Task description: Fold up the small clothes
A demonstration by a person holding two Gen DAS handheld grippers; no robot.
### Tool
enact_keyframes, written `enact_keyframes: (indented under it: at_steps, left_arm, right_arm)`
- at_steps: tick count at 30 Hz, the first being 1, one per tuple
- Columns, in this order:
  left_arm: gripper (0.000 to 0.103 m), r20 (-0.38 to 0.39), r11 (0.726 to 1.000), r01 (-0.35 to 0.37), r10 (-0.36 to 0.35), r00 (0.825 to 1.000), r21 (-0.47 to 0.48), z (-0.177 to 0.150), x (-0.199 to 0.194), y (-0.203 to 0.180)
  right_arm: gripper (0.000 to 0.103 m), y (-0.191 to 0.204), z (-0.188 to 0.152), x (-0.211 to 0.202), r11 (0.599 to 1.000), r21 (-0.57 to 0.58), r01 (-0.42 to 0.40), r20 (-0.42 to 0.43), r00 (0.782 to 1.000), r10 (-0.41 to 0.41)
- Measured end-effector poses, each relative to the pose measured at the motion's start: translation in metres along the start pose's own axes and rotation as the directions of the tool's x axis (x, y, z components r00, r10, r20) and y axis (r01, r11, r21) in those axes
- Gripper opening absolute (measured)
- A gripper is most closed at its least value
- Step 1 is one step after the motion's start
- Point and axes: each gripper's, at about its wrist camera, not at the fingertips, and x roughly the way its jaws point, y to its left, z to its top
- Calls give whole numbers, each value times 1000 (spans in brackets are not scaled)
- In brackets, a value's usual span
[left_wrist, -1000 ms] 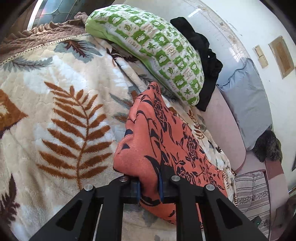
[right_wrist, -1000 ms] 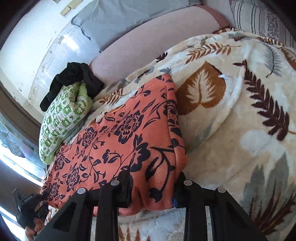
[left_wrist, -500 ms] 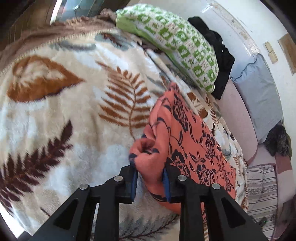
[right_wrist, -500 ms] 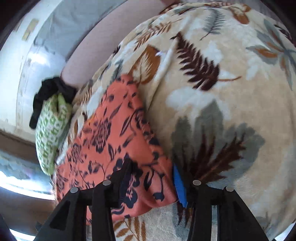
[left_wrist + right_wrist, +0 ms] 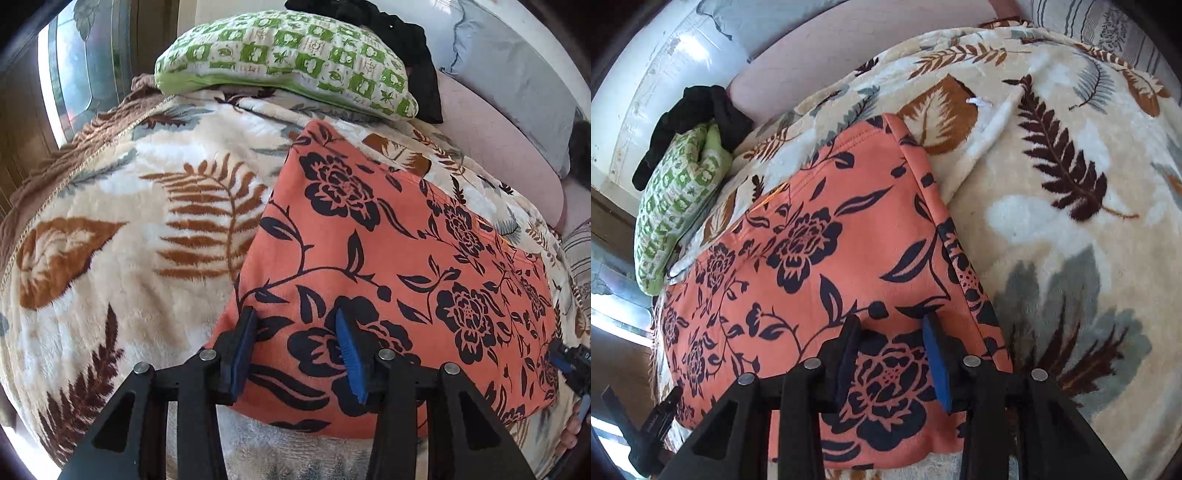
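An orange garment with a black flower print [image 5: 369, 251] lies flat and folded on the leaf-patterned blanket [image 5: 129, 240]. My left gripper [image 5: 295, 350] is open and empty, its blue-padded fingers just above the garment's near left corner. In the right wrist view the same garment [image 5: 831, 240] lies spread, and my right gripper [image 5: 892, 354] is open and empty over its near right corner. The right gripper also shows at the far right edge of the left wrist view [image 5: 569, 365].
A green-and-white pillow [image 5: 288, 62] with a black cloth [image 5: 406, 44] on it lies at the bed's far end. A grey pillow [image 5: 517, 77] and pink cushion [image 5: 498, 147] line the wall. A striped pillow [image 5: 1108, 26] lies beyond the blanket.
Both grippers were shut on the garment's near edge and carried it over. Now both have opened and let go, and the garment lies flat on the blanket.
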Motion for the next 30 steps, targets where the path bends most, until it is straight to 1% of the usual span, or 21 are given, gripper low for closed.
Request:
enact_keyframes:
  at_steps: [1,2,4,5,6,7,8,9,11,13,14,16,17,19,20,21,23,24,26,28,30]
  left_arm:
    - [46,9,1000,6,-6,1000,6,2,-2,-1]
    - [46,19,1000,22,-21,1000,-10,4,-3,1]
    - [46,51,995,79,-76,996,-58,8,-6,5]
    - [46,63,992,106,-102,993,-65,11,-7,5]
    - [52,61,992,115,-112,992,-55,13,-3,2]
    - [63,38,994,98,-96,995,-38,13,4,-2]
    - [64,-6,998,61,-61,998,-15,12,13,-6]
    - [64,-50,999,23,-22,999,22,10,23,-11]
    - [65,-19,996,-16,17,1000,85,8,20,-19]
    - [65,12,997,18,-19,1000,77,10,9,-15]
    - [65,27,998,41,-42,999,36,12,2,-7]
    - [65,60,992,94,-88,994,-87,14,-11,18]
    - [65,77,984,104,-93,993,-148,12,-18,32]
    - [65,74,972,58,-42,996,-226,2,-28,53]
    - [65,70,965,42,-24,997,-260,-6,-33,62]
    - [65,65,953,48,-30,997,-299,-12,-36,70]
    - [65,55,932,109,-96,994,-346,-25,-41,76]
    - [65,48,928,126,-117,992,-352,-33,-42,76]
    - [66,24,915,151,-153,988,-373,-45,-39,75]
    - [66,7,884,198,-215,977,-424,-50,-30,77]
    - [69,-12,856,240,-276,961,-458,-50,-16,77]
  right_arm:
    - [40,10,3,-7,999,-45,3,30,1000,-2]
    - [40,19,5,-13,996,-84,-16,64,998,21]
    - [40,29,10,-17,992,-110,-67,104,992,78]
    - [40,34,13,-15,991,-115,-74,108,990,87]
    - [40,38,17,-11,991,-116,-73,109,990,86]
    - [40,41,21,-4,991,-115,-71,103,991,83]
    - [40,45,27,7,992,-109,-67,90,993,77]
    - [43,47,33,21,993,-105,-55,62,996,62]
    - [46,49,38,53,994,-105,-23,-33,999,20]
    - [48,60,35,49,992,-125,6,13,1000,-4]
    - [47,69,32,46,988,-154,-1,12,1000,3]
    - [47,82,21,35,977,-195,-84,16,996,89]
    - [47,88,13,29,969,-220,-111,29,992,120]
    - [47,101,-4,18,947,-274,-169,35,982,185]
    - [47,107,-13,14,932,-289,-218,17,972,233]
    - [47,115,-23,11,914,-301,-271,-10,960,281]
    - [47,132,-45,6,881,-333,-336,-48,939,340]
    - [47,141,-56,6,872,-349,-343,-60,937,345]
    - [47,154,-76,14,866,-378,-328,-100,944,314]
    - [49,158,-90,41,884,-380,-273,-184,959,217]
    - [48,156,-95,38,881,-395,-260,-149,965,218]
